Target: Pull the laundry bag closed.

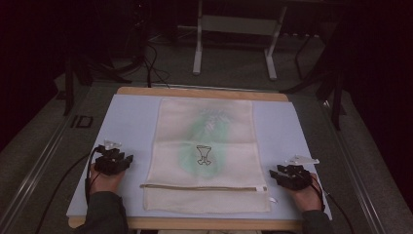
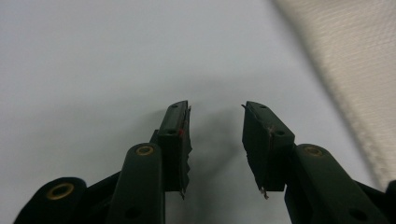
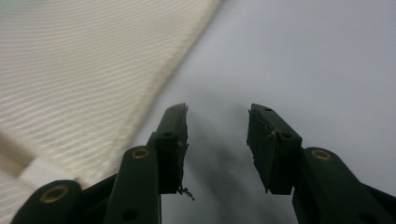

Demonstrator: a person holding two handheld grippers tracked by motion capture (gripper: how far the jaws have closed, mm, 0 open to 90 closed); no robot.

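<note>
A cream mesh bag [image 1: 206, 151] lies flat in the middle of a pale blue mat [image 1: 131, 122], with a zipper [image 1: 204, 187] across its near end and a green garment showing faintly inside. My left gripper [image 1: 127, 160] rests on the mat just left of the bag, open and empty. My right gripper [image 1: 273, 175] rests on the mat just right of the bag's near corner, also open and empty. In the left gripper view the left gripper [image 2: 215, 108] has the bag's edge [image 2: 355, 70] to its right. In the right gripper view the right gripper [image 3: 217, 109] has the bag [image 3: 84, 79] to its left.
The mat lies on a wooden board [image 1: 199, 92] on a grey table. Beyond it stand a white metal frame [image 1: 234, 34] and dark cables [image 1: 151, 63] on the floor. Bare mat lies on both sides of the bag.
</note>
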